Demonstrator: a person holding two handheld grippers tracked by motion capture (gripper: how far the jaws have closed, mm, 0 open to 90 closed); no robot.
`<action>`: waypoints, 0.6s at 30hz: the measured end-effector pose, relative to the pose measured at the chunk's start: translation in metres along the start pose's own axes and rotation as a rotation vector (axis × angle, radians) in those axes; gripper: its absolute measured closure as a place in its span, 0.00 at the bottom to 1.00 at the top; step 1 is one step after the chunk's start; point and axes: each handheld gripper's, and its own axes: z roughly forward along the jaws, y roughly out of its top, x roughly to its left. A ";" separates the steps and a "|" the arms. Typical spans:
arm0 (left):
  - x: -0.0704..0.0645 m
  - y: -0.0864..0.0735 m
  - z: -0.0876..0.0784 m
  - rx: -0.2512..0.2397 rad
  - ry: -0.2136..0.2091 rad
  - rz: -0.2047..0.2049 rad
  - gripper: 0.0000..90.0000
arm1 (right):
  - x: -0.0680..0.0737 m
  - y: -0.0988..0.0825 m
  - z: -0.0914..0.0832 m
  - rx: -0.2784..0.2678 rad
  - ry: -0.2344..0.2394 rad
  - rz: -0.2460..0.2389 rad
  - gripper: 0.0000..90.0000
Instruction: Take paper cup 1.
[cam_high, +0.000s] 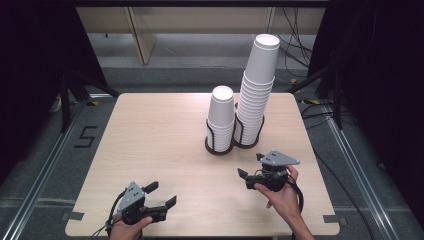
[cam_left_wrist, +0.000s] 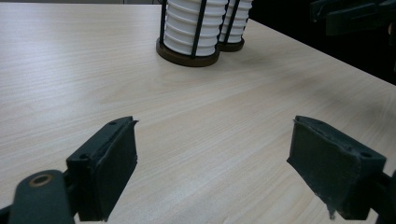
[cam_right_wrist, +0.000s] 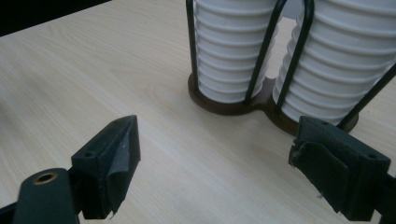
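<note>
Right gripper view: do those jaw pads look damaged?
Yes. On the right gripper, the black pads are peeling and curled at their edges. The tall white paper-cup stack leans slightly.

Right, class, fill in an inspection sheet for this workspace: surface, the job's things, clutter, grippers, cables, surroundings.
Surface: light wooden table, bare around the holder.
Job's things: short stack of white paper cups and tall stack of white paper cups, upside down, side by side in a dark double wire cup holder.
Clutter: nothing seen.
Grippers: left gripper low at the near edge, jaws apart, empty; right gripper nearer the holder, jaws apart, empty.
Cables: black cable trails from the right gripper; loose floor cables behind the table.
Surroundings: grey floor, metal rails, dark curtains at both sides.
</note>
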 end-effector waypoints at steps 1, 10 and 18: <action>0.000 0.000 0.000 -0.001 0.000 0.000 0.16 | 0.001 0.003 0.000 0.011 0.005 0.004 0.18; 0.000 -0.001 0.001 -0.007 -0.006 0.007 0.16 | 0.001 0.026 0.002 -0.024 0.002 -0.008 0.18; 0.000 -0.001 0.001 -0.008 -0.008 0.003 0.16 | 0.003 0.045 0.005 -0.046 0.018 -0.001 0.19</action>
